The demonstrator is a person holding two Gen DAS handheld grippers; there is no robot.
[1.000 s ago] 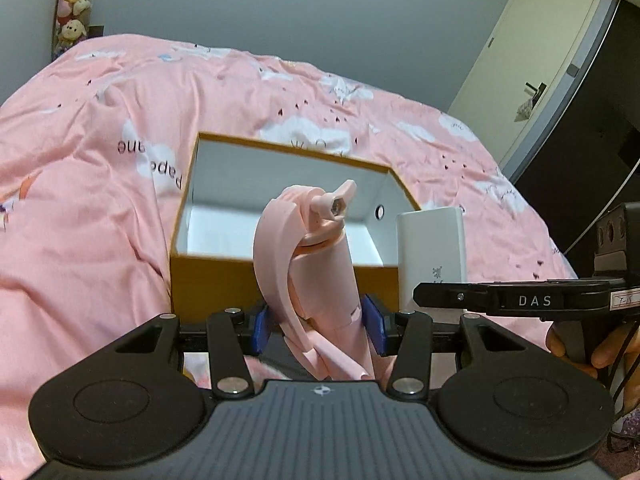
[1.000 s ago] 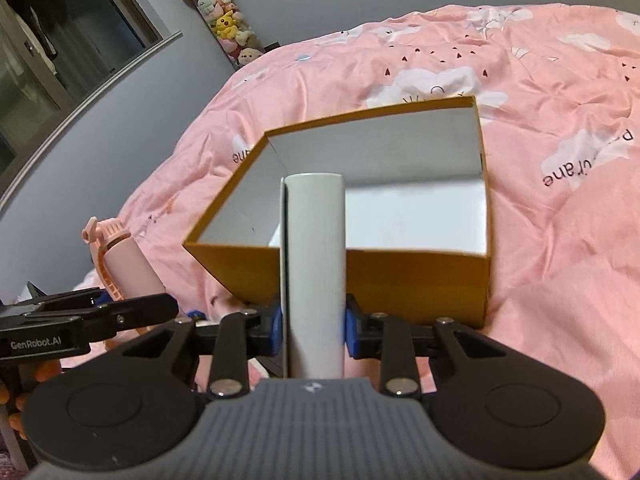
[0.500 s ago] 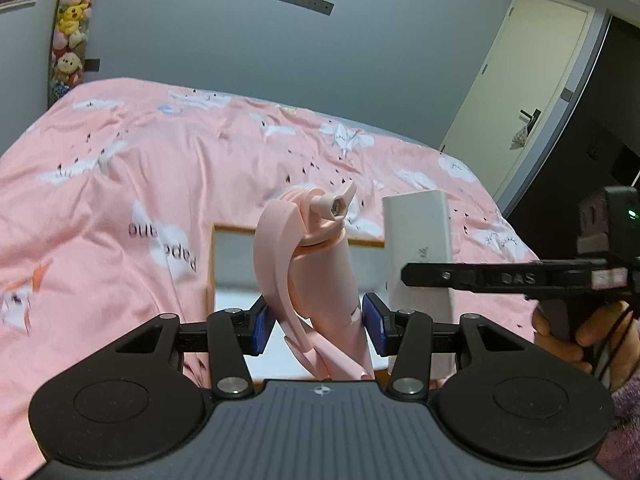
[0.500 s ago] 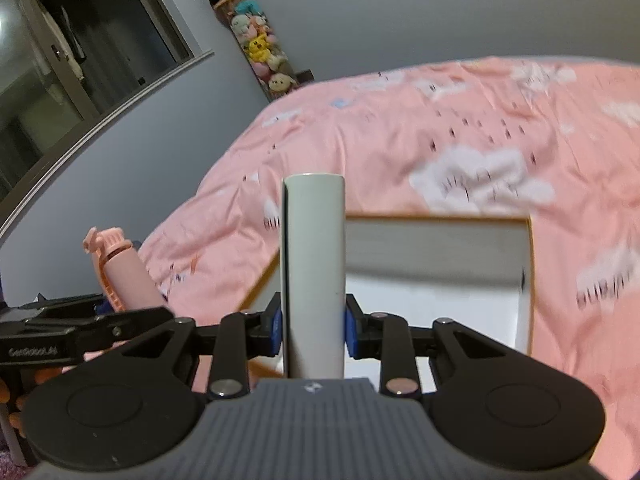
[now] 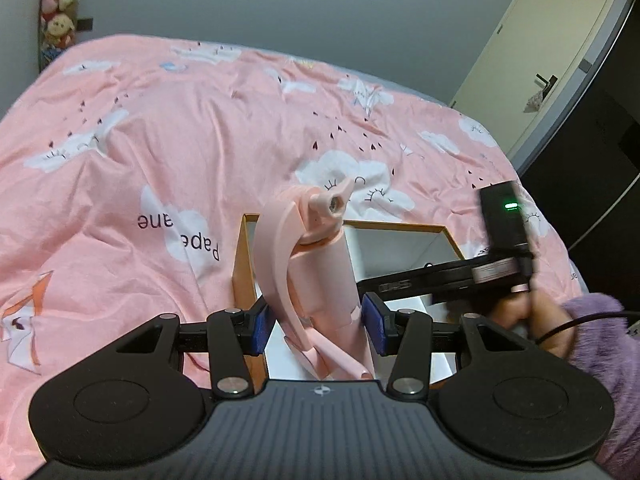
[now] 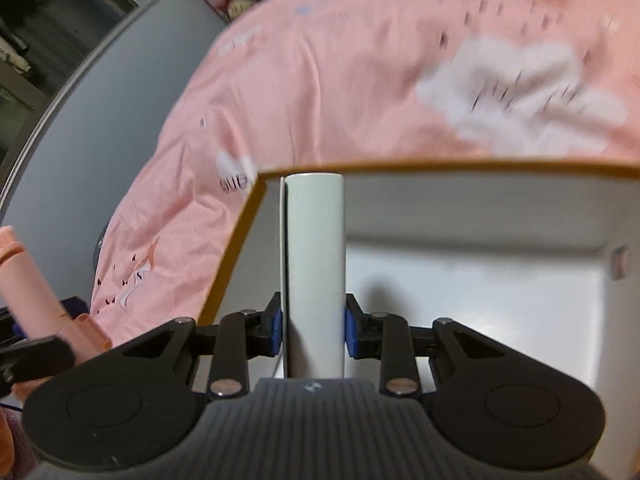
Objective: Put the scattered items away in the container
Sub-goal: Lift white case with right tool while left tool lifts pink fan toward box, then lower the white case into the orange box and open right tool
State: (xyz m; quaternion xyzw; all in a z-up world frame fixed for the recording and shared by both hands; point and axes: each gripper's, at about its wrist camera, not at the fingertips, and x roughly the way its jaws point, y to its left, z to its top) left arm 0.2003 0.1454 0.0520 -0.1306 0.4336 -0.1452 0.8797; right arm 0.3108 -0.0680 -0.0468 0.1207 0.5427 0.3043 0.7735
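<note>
My left gripper is shut on a pink handheld fan, held upright over the near left part of the open orange box with white inner walls. My right gripper is shut on a white flat power bank, held upright over the inside of the box. The right gripper crosses the left wrist view above the box, with the holding hand behind it. The pink fan shows at the left edge of the right wrist view.
The box sits on a bed with a pink cloud-print duvet. A grey wall and a door lie beyond the bed. Plush toys hang at the far left wall. A window is at the left.
Both grippers have moved forward from in front of the box to above its opening. The right gripper has dropped lower, so the power bank is now over the box interior.
</note>
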